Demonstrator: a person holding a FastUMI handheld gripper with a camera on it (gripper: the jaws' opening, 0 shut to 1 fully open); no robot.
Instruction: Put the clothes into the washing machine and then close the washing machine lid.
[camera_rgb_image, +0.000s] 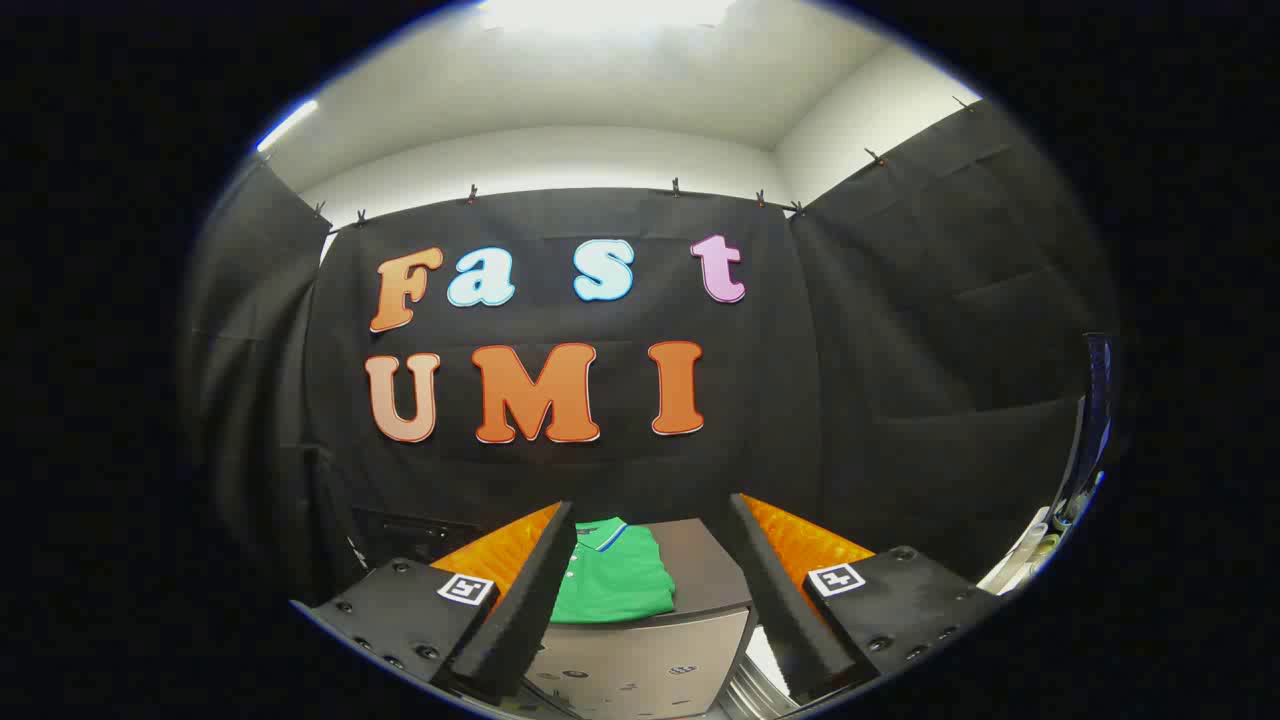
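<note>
A folded green polo shirt (612, 578) lies on the grey top of the washing machine (706, 570), ahead of and between the fingers, nearer the left one. My gripper (655, 520) is open, held above and in front of the machine with nothing between its fingers. The machine's front panel (640, 660) shows below the shirt, and a curved metal rim (760, 675) shows low beside the right finger. I cannot tell whether the lid stands open.
Black cloth walls close the booth behind the machine and on both sides. A dark box-like object (410, 535) sits left of the machine. At the far right edge stands a blue-and-white item (1085, 450), unclear.
</note>
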